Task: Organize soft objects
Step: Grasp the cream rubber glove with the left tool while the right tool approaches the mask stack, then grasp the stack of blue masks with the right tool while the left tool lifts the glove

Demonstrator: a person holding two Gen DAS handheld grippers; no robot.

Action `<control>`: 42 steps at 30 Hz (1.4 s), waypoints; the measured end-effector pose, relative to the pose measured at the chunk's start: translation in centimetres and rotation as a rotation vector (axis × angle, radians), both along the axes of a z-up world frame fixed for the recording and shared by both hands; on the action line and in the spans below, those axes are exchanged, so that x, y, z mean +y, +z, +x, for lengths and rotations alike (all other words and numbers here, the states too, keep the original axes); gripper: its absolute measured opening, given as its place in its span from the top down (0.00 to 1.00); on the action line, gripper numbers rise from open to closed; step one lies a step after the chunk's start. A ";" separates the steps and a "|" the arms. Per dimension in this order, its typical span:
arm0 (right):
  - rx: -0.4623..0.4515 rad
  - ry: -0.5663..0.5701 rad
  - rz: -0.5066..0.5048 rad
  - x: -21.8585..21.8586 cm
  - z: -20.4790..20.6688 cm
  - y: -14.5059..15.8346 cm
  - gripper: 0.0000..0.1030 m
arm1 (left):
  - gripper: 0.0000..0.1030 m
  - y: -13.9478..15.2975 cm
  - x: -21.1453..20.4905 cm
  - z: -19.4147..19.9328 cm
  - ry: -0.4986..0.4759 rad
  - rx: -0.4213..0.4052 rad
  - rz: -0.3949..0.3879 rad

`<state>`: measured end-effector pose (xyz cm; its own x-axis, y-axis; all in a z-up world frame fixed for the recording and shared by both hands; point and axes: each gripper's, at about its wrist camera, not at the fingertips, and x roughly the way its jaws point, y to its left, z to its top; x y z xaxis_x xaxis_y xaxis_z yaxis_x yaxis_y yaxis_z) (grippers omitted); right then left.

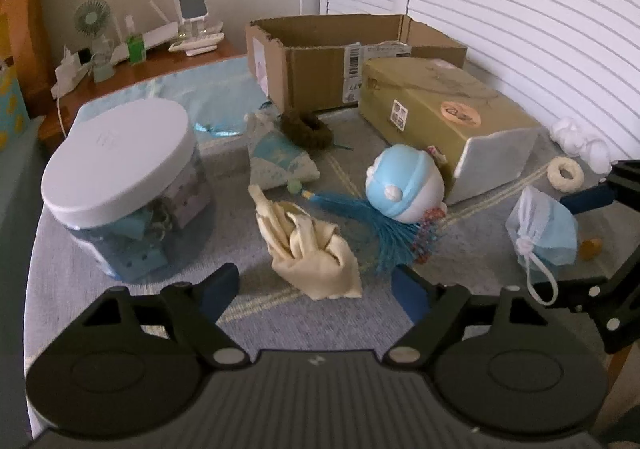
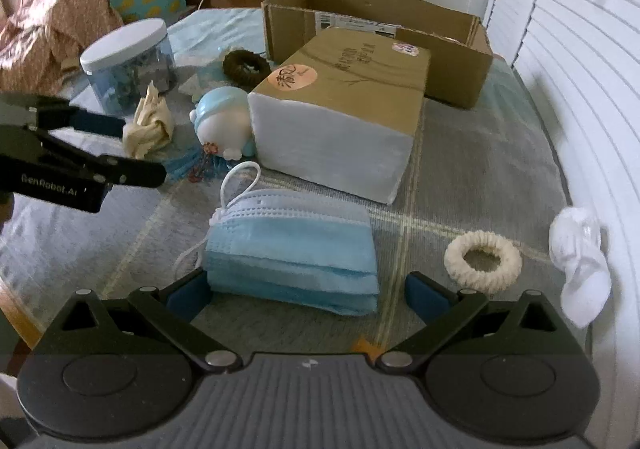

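In the left wrist view a crumpled cream cloth (image 1: 314,249) lies on the grey table cover just ahead of my open left gripper (image 1: 316,287), between its blue fingertips. A blue-and-white plush (image 1: 404,185) lies beyond it on a teal tassel (image 1: 372,227). In the right wrist view a stack of blue face masks (image 2: 294,249) lies between the fingertips of my open right gripper (image 2: 308,293). A cream scrunchie (image 2: 482,259) and a white sock (image 2: 580,265) lie to its right. The cream cloth (image 2: 148,125) and left gripper (image 2: 132,153) show at left.
An open cardboard box (image 2: 452,49) stands at the back, with a gold-topped box (image 2: 340,105) in front of it. A white-lidded jar (image 1: 120,189) stands at left. A brown scrunchie (image 1: 306,129) and a patterned pouch (image 1: 280,163) lie mid-table. Shutters line the right side.
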<state>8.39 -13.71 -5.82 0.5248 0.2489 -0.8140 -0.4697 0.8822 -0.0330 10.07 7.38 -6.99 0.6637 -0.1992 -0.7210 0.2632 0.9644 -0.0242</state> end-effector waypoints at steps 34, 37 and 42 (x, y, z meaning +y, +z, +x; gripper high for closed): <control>-0.006 -0.007 0.023 1.0 0.9 0.4 0.14 | 0.64 0.7 -0.2 0.7 -0.045 -0.008 -0.003; -0.013 -0.006 0.024 1.1 0.8 0.8 0.21 | 0.66 0.9 -0.1 0.6 -0.052 -0.004 -0.009; -0.033 -0.006 0.042 0.8 0.3 1.8 0.24 | 0.66 1.8 0.0 0.2 -0.074 -0.001 -0.009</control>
